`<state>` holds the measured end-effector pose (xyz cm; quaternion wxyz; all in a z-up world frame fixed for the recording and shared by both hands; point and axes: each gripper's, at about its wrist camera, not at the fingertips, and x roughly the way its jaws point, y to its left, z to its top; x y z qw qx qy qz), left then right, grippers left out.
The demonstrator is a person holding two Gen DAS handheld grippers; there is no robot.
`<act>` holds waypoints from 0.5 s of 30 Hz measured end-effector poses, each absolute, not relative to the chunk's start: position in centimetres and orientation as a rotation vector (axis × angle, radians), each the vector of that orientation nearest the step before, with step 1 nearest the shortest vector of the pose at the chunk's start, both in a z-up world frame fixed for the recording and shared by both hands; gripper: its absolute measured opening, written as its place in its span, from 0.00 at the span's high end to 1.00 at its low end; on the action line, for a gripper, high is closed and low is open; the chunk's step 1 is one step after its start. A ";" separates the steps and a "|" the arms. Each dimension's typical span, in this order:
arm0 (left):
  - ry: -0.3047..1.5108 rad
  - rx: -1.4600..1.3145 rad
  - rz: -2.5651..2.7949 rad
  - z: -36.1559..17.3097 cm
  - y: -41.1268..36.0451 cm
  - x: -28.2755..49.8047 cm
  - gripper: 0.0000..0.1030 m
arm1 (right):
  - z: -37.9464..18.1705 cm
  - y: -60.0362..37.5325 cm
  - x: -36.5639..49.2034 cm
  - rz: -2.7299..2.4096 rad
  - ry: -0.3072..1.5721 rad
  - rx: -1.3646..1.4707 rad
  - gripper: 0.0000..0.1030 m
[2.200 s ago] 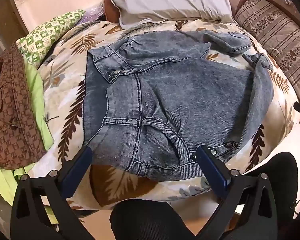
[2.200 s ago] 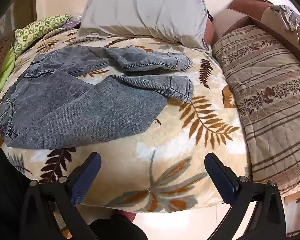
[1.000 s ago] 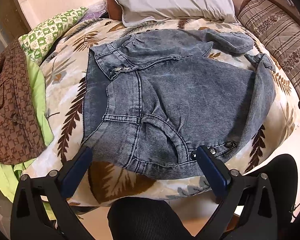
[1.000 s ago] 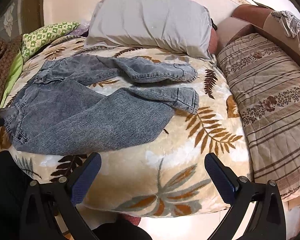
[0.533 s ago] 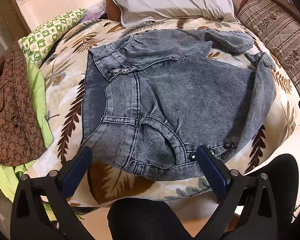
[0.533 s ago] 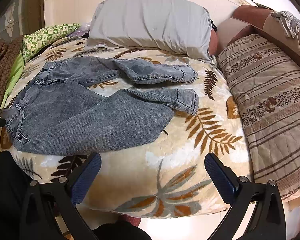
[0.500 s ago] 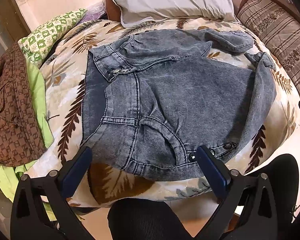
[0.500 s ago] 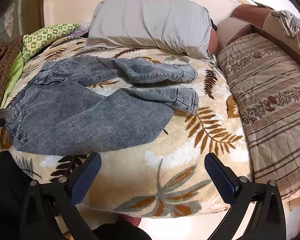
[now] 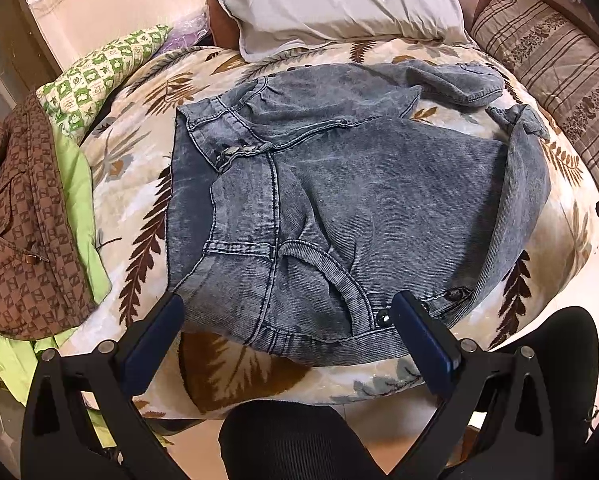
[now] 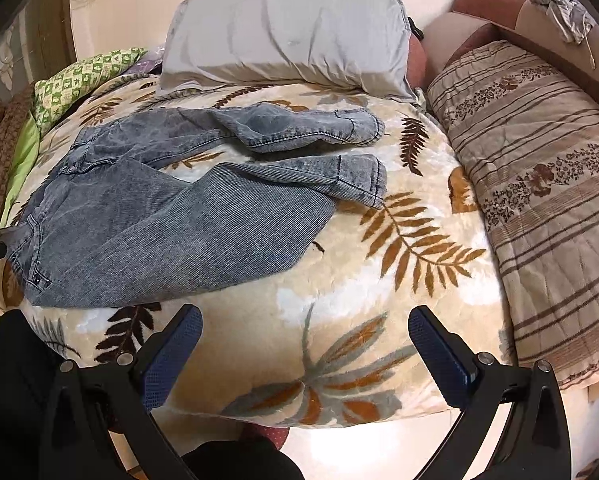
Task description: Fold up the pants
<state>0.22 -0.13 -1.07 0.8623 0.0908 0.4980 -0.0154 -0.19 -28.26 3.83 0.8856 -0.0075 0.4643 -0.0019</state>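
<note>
Grey-blue denim pants [image 9: 359, 200] lie rumpled on a leaf-patterned blanket [image 9: 139, 168], waistband toward me and legs running off to the right. In the right wrist view the pants [image 10: 159, 216] fill the left half, and both leg cuffs [image 10: 359, 184] end near the bed's middle. My left gripper [image 9: 287, 312] hovers open just over the near waistband edge, with nothing between its fingers. Over bare blanket [image 10: 339, 280], to the right of the pants, my right gripper [image 10: 305, 328] is open and empty.
A grey pillow [image 10: 291, 36] lies at the head of the bed. A striped floral quilt [image 10: 539, 184] covers the right side. A brown patterned garment [image 9: 19, 232], green cloth [image 9: 75, 200] and a green-checked pillow [image 9: 99, 72] sit at the left. The person's dark-clothed legs [image 9: 291, 440] are below.
The pants have kept their shape. Both views shifted only slightly; the right gripper rose a little compared with two seconds ago.
</note>
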 end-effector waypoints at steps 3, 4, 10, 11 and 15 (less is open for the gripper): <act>1.043 0.195 -0.033 -1.1 -0.2 0.2 0.00 | 3.8 -28.0 -0.2 -0.003 0.969 -0.027 0.00; 1.045 0.195 -0.034 -1.2 -0.2 0.2 0.00 | 3.9 -28.0 -0.2 -0.002 0.970 -0.029 0.00; 1.048 0.198 -0.035 -1.3 -0.3 0.2 0.00 | 3.8 -27.8 -0.2 0.003 0.976 -0.033 0.00; 1.048 0.197 -0.036 -1.3 -0.3 0.2 0.00 | 3.7 -27.8 -0.2 0.003 0.977 -0.034 0.00; 1.053 0.200 -0.036 -1.5 -0.3 0.2 0.00 | 3.6 -27.7 -0.1 0.006 0.982 -0.035 0.00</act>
